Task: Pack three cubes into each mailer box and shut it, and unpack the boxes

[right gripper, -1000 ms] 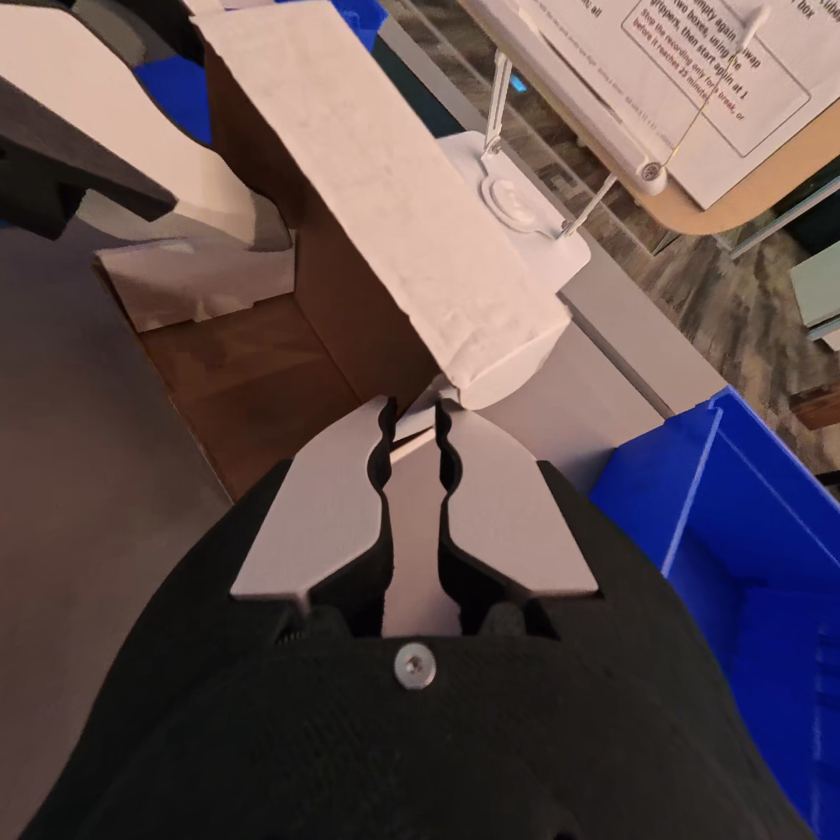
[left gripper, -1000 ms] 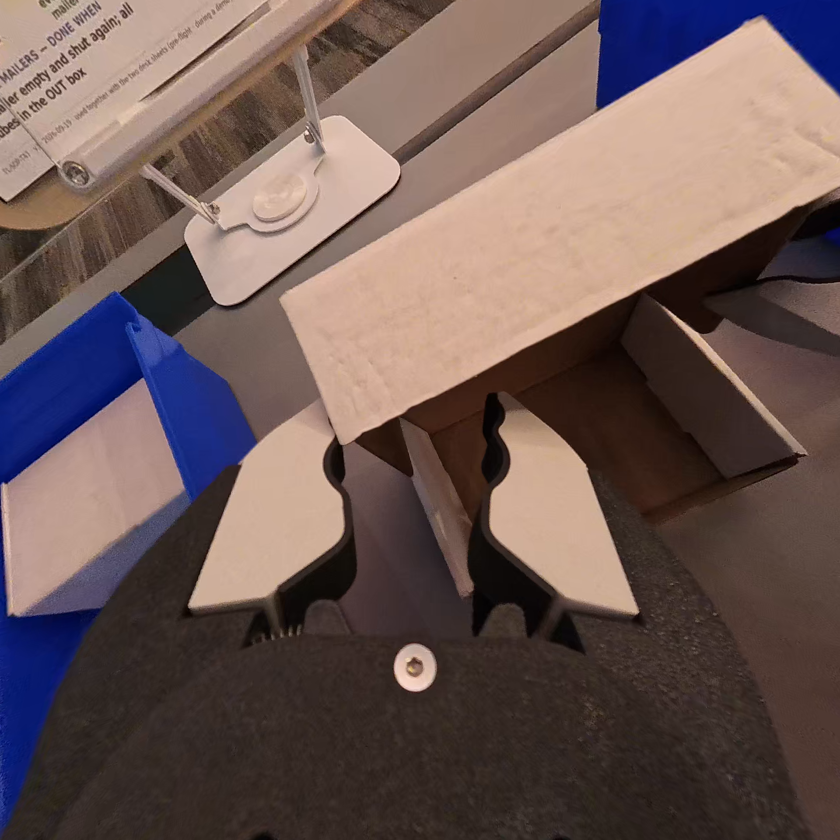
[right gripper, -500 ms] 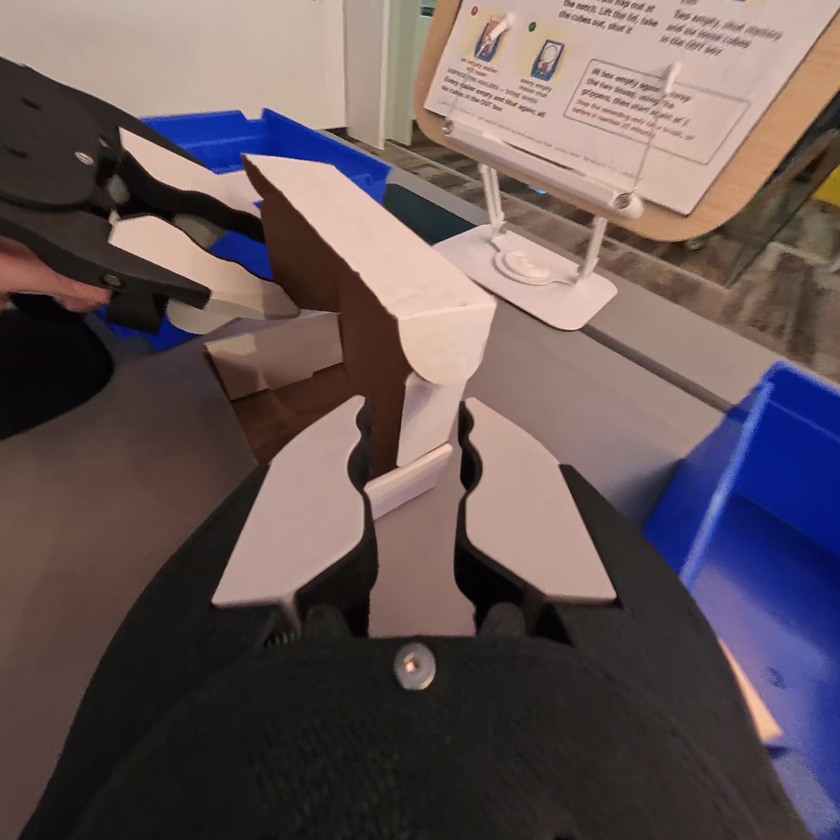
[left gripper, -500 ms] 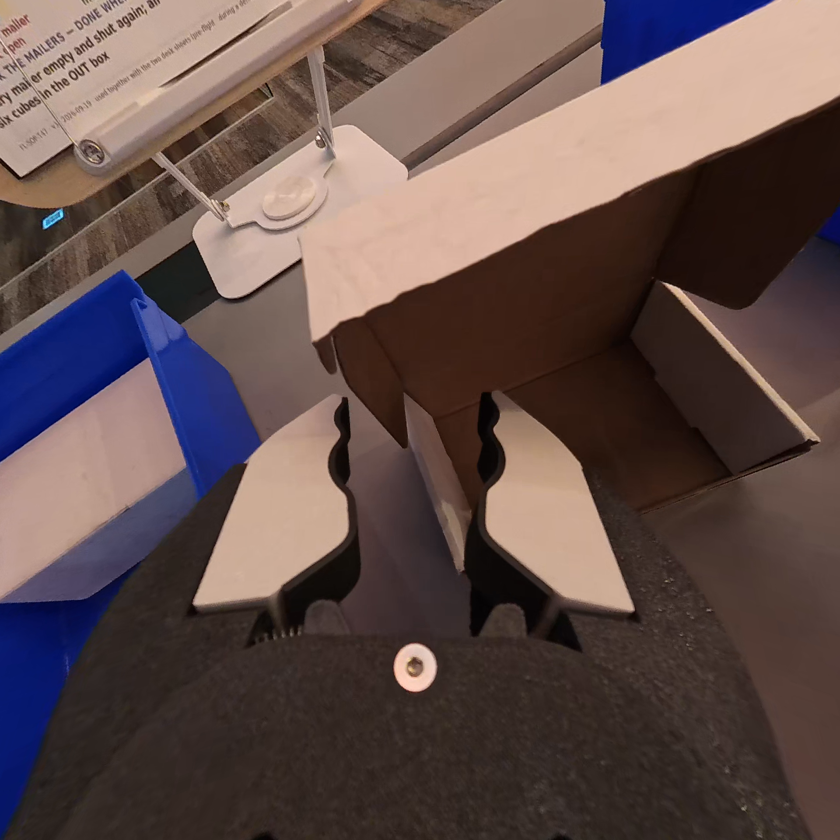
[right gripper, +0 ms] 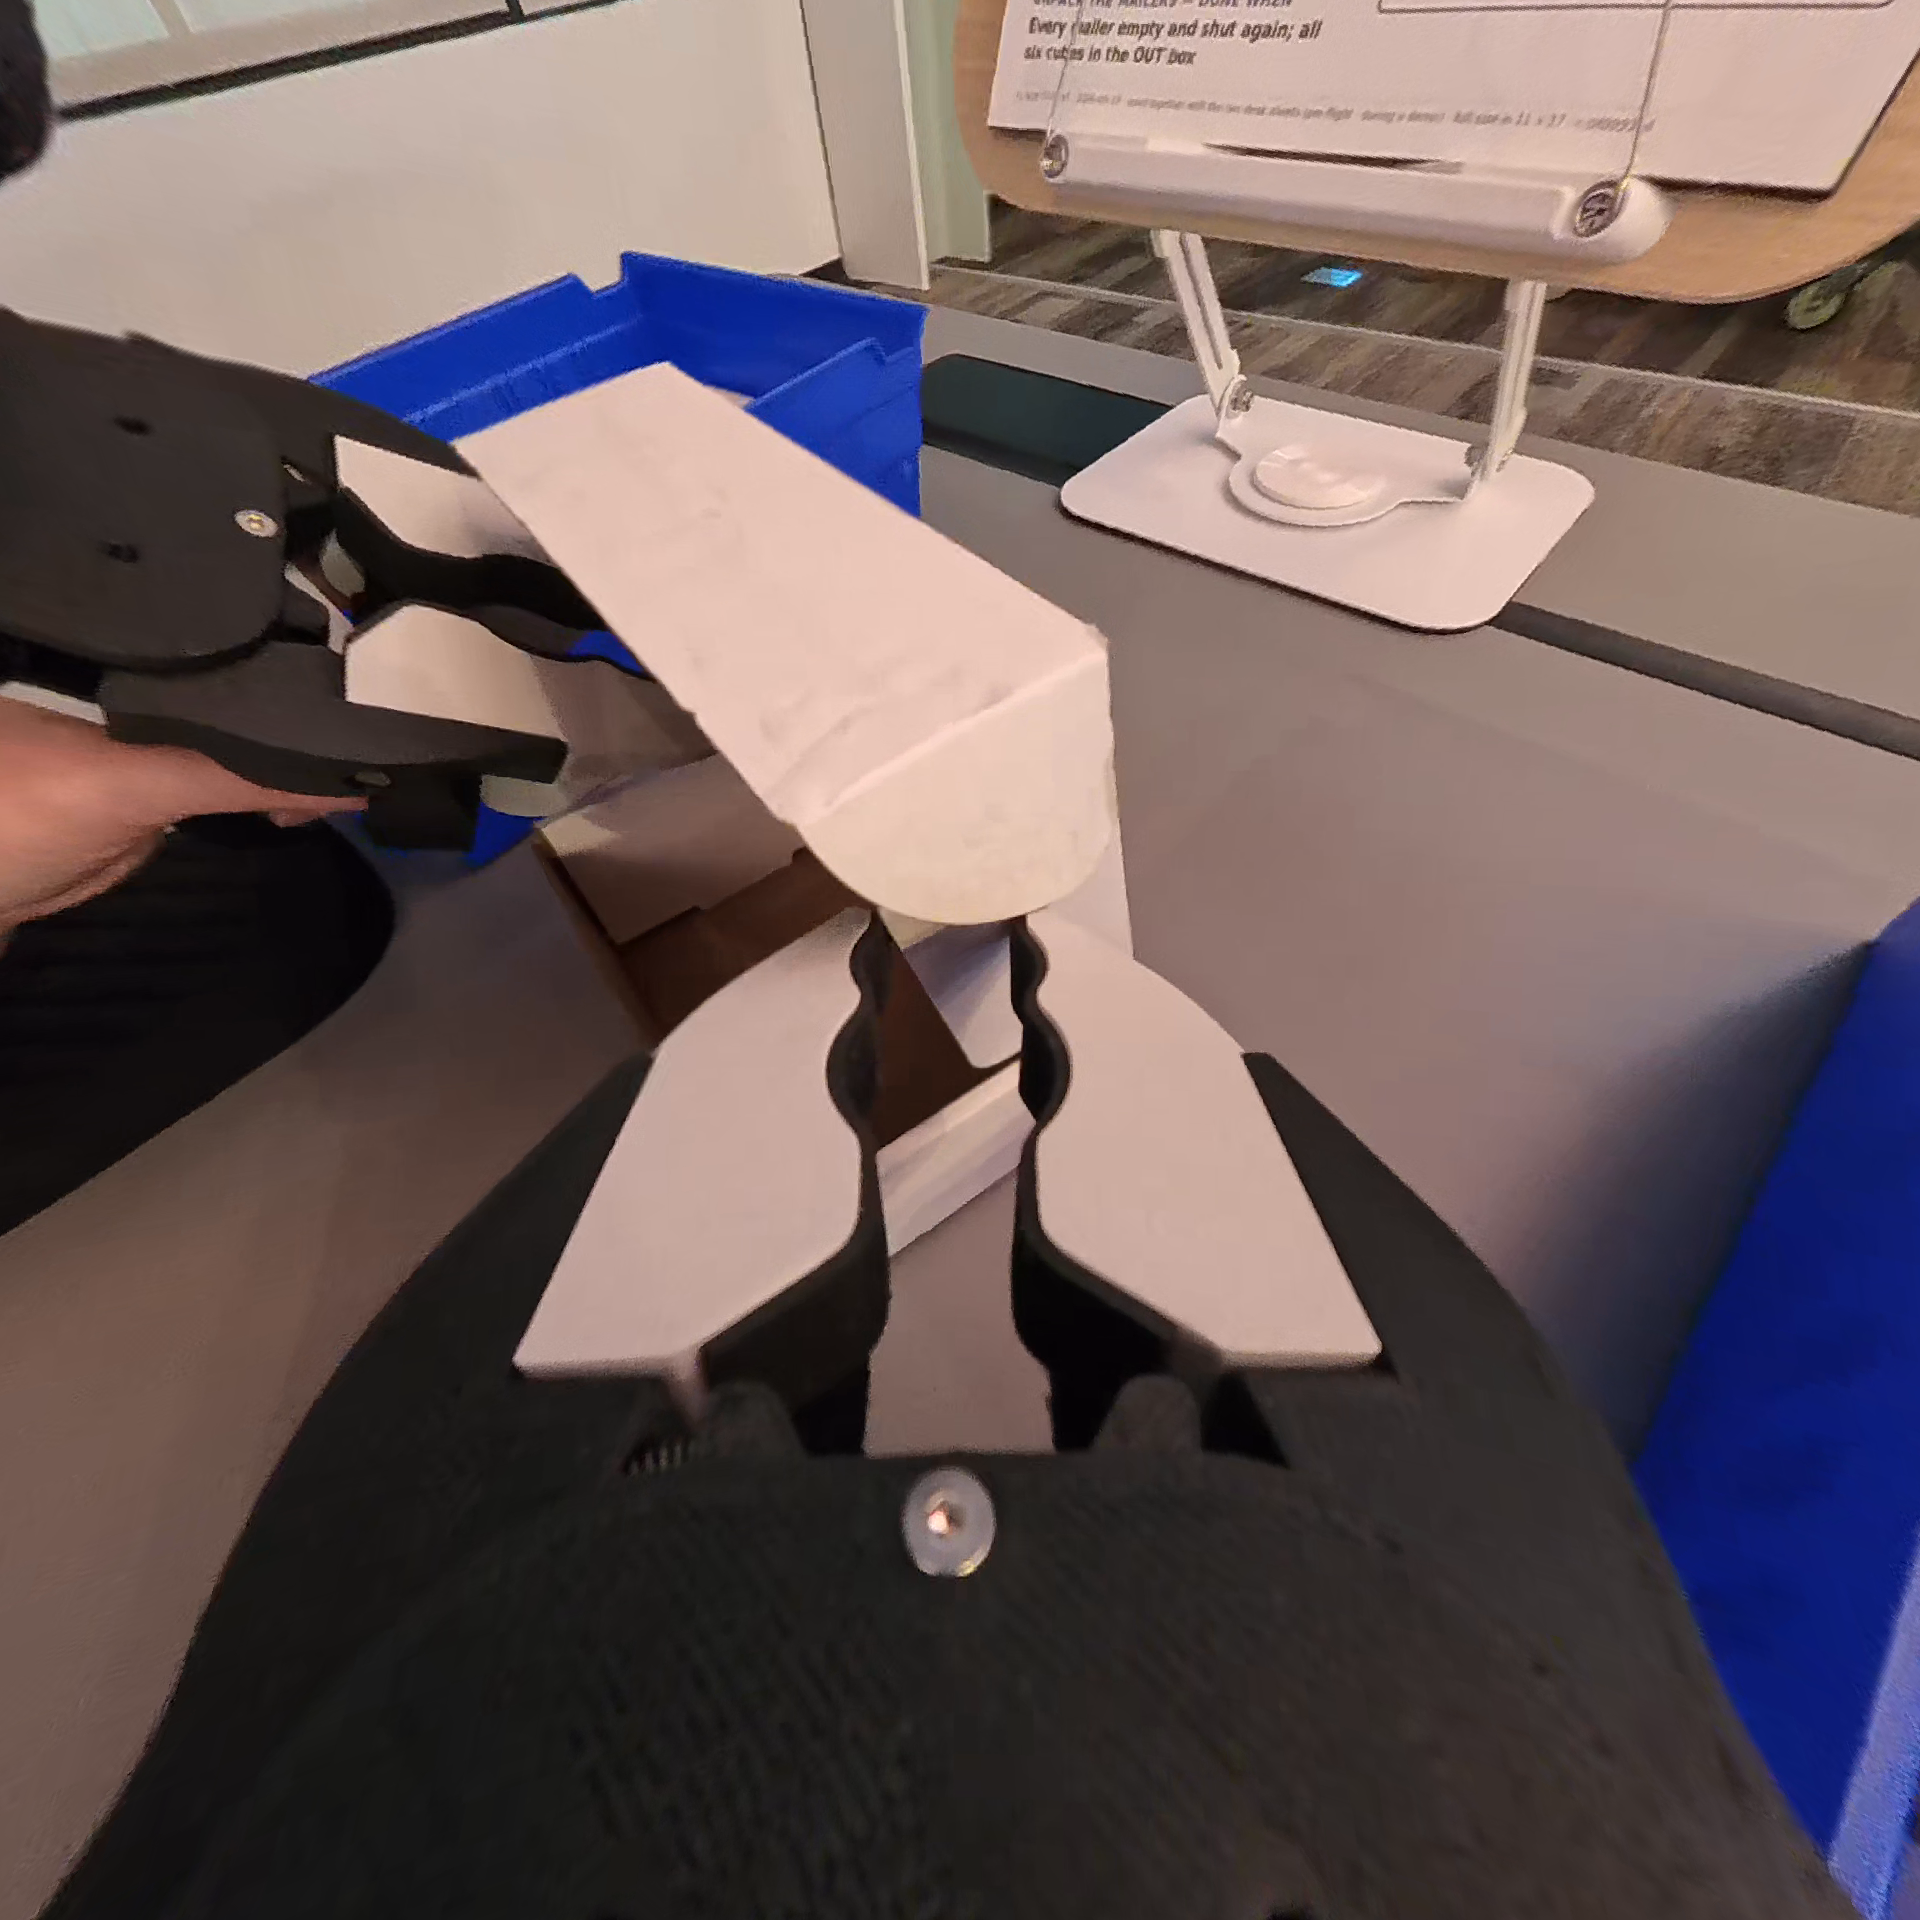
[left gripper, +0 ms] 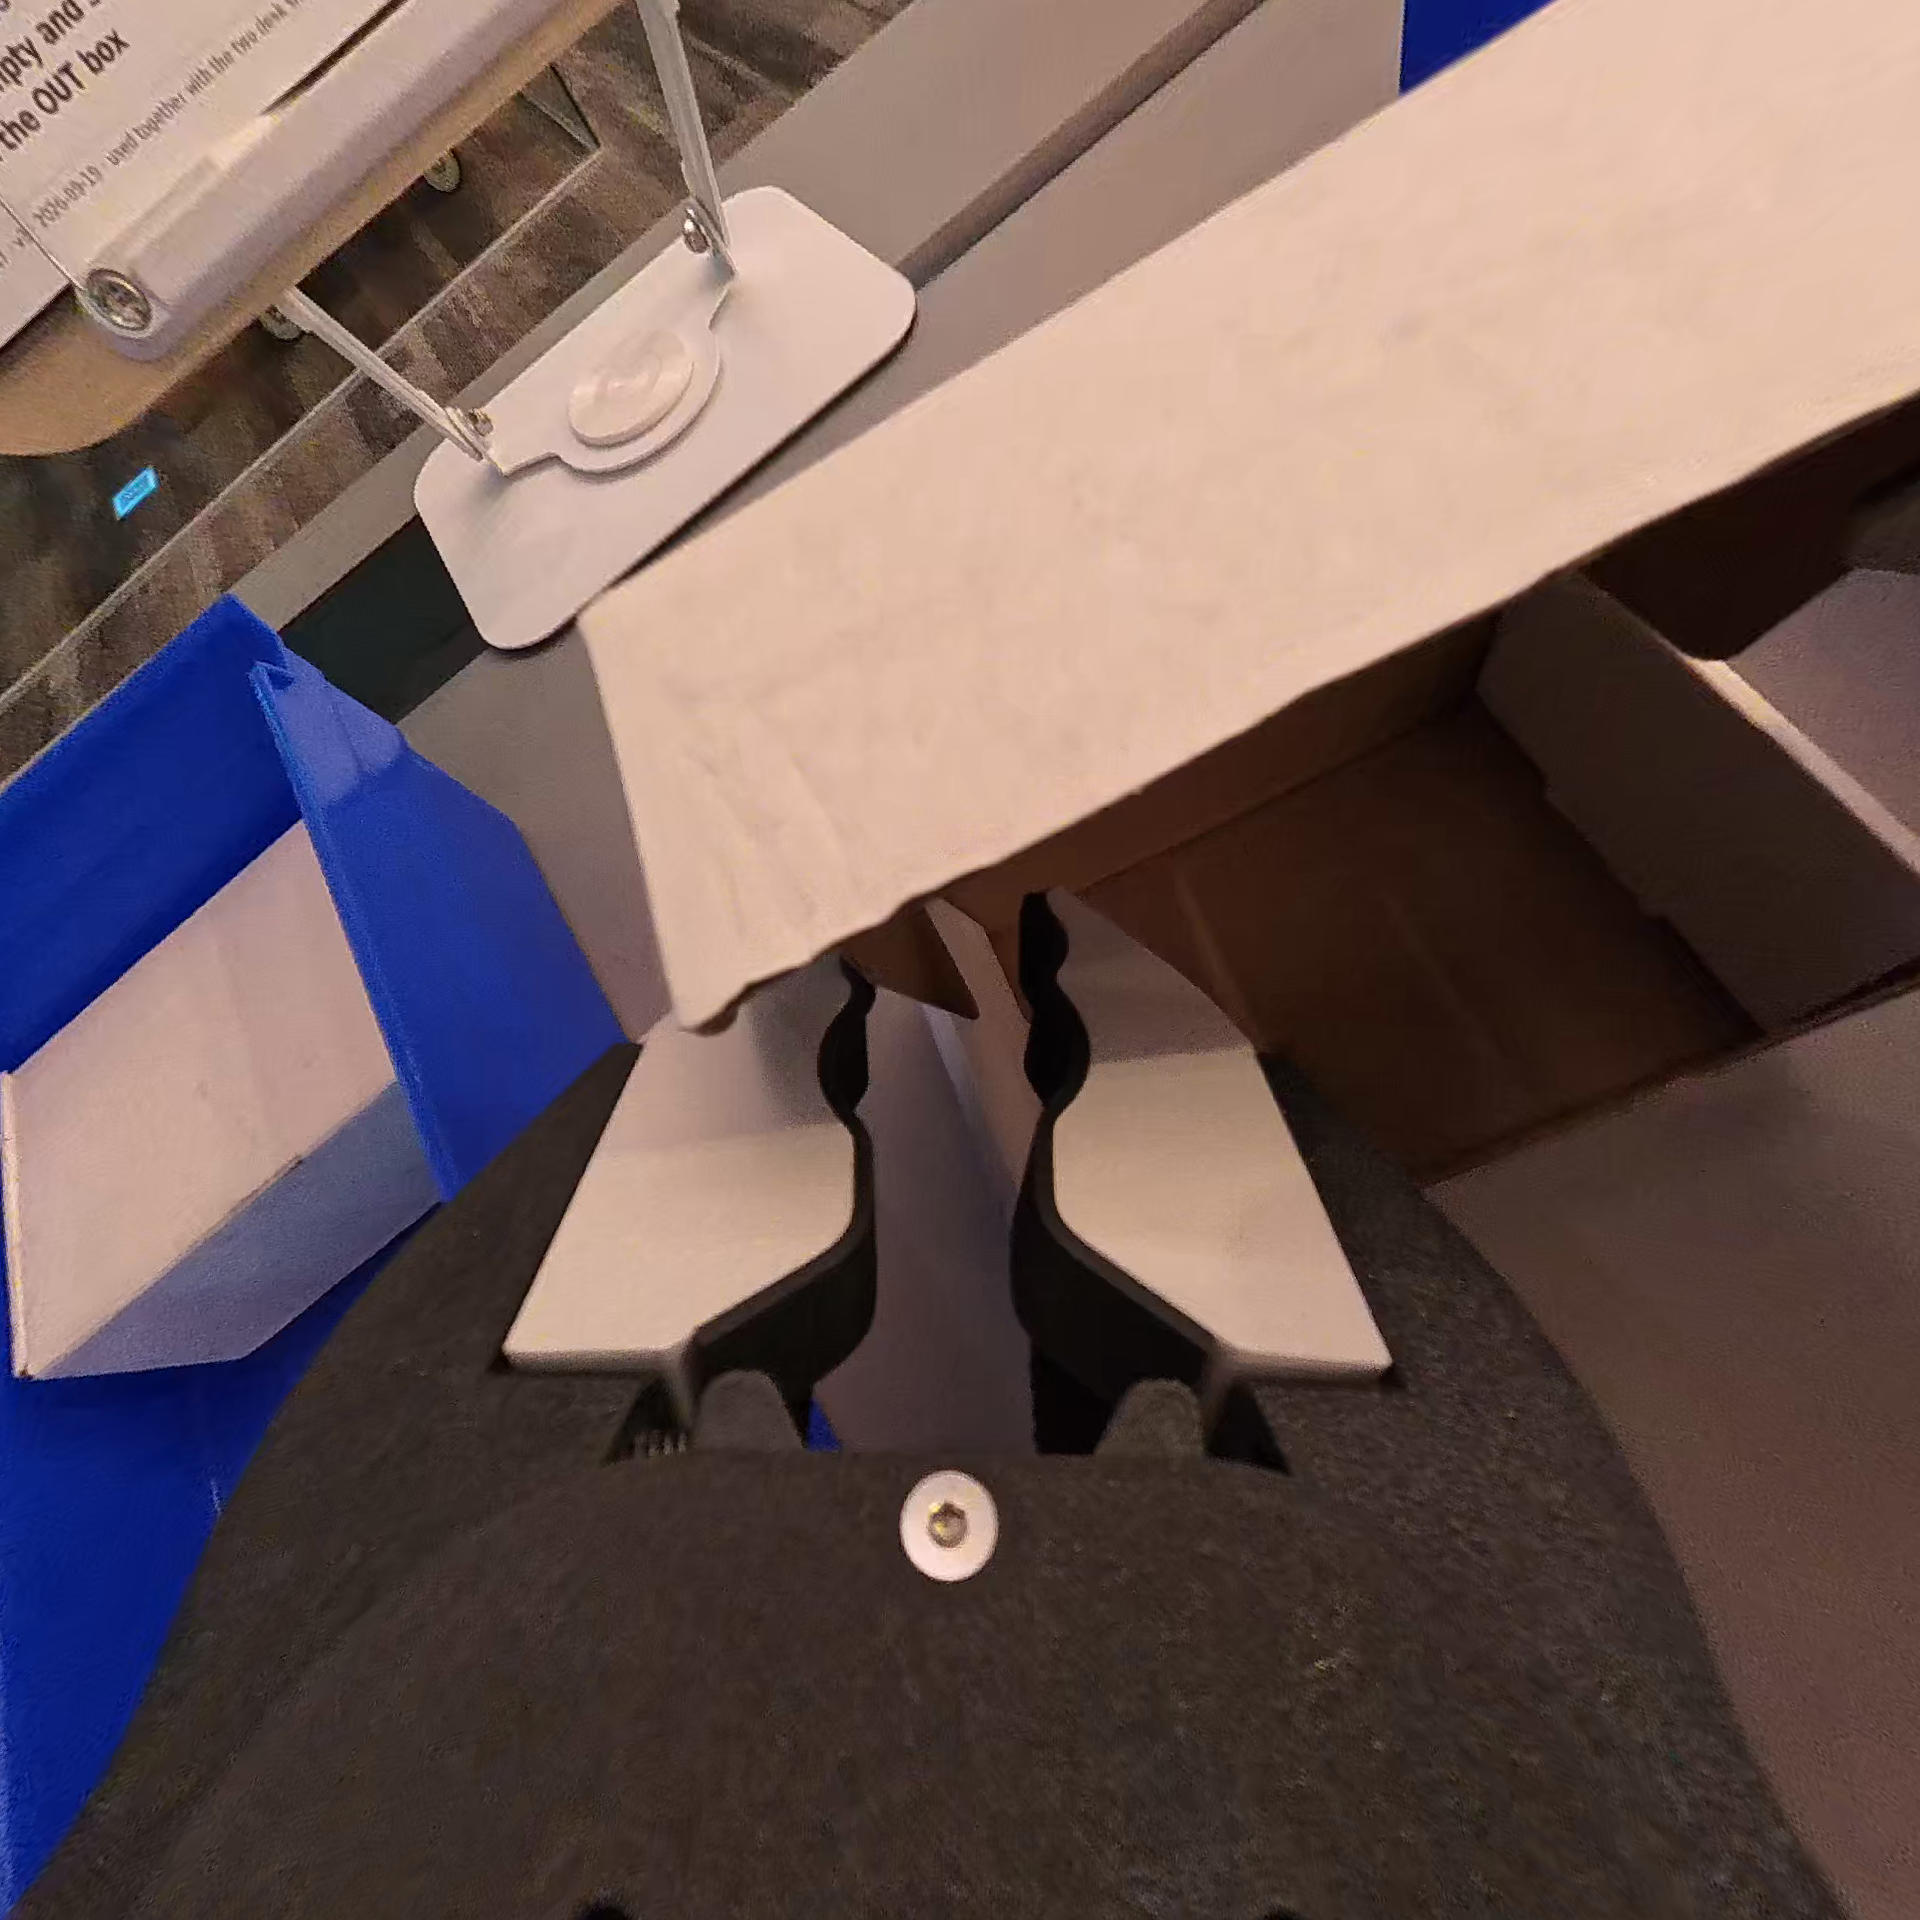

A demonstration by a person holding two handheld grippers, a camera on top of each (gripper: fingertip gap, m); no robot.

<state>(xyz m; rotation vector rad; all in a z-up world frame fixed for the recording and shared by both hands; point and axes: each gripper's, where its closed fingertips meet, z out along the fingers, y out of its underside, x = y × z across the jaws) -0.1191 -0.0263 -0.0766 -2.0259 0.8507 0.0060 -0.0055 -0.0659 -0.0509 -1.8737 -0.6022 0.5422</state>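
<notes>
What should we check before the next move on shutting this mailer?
1. Cubes out of the mailer box: visible floor bare, rest hidden under the lid: cannot tell.
2. Lid shut: not ok, it hangs half-lowered.
3. Left claw open, astride the side wall: ok.
4. Right claw open, astride the side flap: ok.
5. Flaps lined up to tuck inside: cannot tell.

Black hand-held gripper, white fingers
</notes>
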